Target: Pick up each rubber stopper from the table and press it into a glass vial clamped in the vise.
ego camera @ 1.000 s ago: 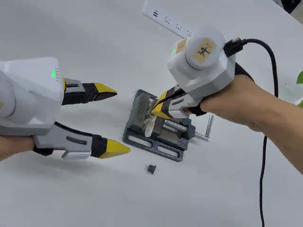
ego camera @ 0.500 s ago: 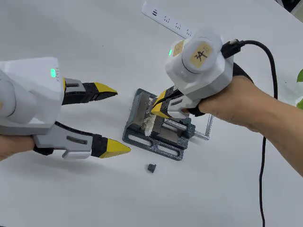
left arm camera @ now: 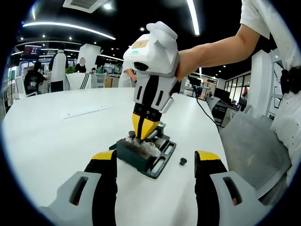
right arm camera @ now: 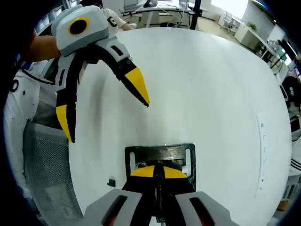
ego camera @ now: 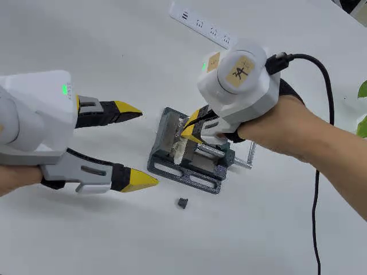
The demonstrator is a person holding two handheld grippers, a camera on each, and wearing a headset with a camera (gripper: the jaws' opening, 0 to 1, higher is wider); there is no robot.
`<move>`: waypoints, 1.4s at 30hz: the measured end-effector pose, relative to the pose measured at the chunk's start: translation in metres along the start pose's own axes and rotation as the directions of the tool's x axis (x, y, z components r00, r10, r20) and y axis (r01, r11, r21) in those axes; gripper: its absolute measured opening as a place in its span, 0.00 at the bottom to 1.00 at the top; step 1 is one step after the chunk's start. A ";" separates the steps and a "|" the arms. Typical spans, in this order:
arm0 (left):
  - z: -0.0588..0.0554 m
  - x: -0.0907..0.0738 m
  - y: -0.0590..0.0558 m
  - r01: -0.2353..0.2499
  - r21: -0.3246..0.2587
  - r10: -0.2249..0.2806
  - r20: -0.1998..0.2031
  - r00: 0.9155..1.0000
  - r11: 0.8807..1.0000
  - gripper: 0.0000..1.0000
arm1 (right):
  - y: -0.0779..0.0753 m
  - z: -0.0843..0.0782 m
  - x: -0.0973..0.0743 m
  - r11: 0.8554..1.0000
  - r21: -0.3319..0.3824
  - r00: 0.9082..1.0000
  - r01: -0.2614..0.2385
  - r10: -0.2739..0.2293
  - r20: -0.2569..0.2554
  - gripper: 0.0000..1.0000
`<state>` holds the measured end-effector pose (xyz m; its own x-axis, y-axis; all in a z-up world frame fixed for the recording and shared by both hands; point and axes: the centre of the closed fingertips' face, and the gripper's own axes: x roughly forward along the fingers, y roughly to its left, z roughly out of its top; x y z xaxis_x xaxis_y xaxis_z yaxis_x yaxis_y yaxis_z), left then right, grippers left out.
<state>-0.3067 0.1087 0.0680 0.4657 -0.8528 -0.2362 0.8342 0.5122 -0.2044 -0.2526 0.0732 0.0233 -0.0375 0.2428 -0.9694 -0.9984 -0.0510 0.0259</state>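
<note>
Above the white bench (ego camera: 86,240), my right hand-held gripper (ego camera: 187,133) has its jaws pressed together over the clear glass vial (ego camera: 179,151) clamped in the dark grey metal vise (ego camera: 189,176). My left hand-held gripper (ego camera: 148,148) hovers beside it, wide open. One small black rubber stopper (ego camera: 182,203) lies on the bench near the vise.

Bright, even overhead light fills the head view, leaving the glossy white tabletop (ego camera: 86,240) nearly washed out. A soft grey shadow lies beneath the white, yellow-tipped left gripper (ego camera: 148,146), and focus is sharp throughout. In the left gripper view, long ceiling light strips (left arm camera: 193,16) glare against a dark ceiling, and the office behind looks small and soft. The 2 gripper views bow strongly toward their edges. In the right gripper view, the far background is blown out to white, and a diffuse shadow streaks the tabletop beside the left gripper.
</note>
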 end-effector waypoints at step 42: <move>0.005 -0.012 0.000 -0.013 0.026 0.014 -0.040 0.999 1.000 0.65 | 0.000 0.001 -0.004 0.996 0.083 0.992 0.040 -0.050 0.120 0.00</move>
<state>-0.3110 0.1181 0.0752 0.4654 -0.8406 -0.2771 0.8354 0.5206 -0.1763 -0.2527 0.0736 0.0271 0.0074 0.3592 -0.9332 -0.9992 0.0390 0.0071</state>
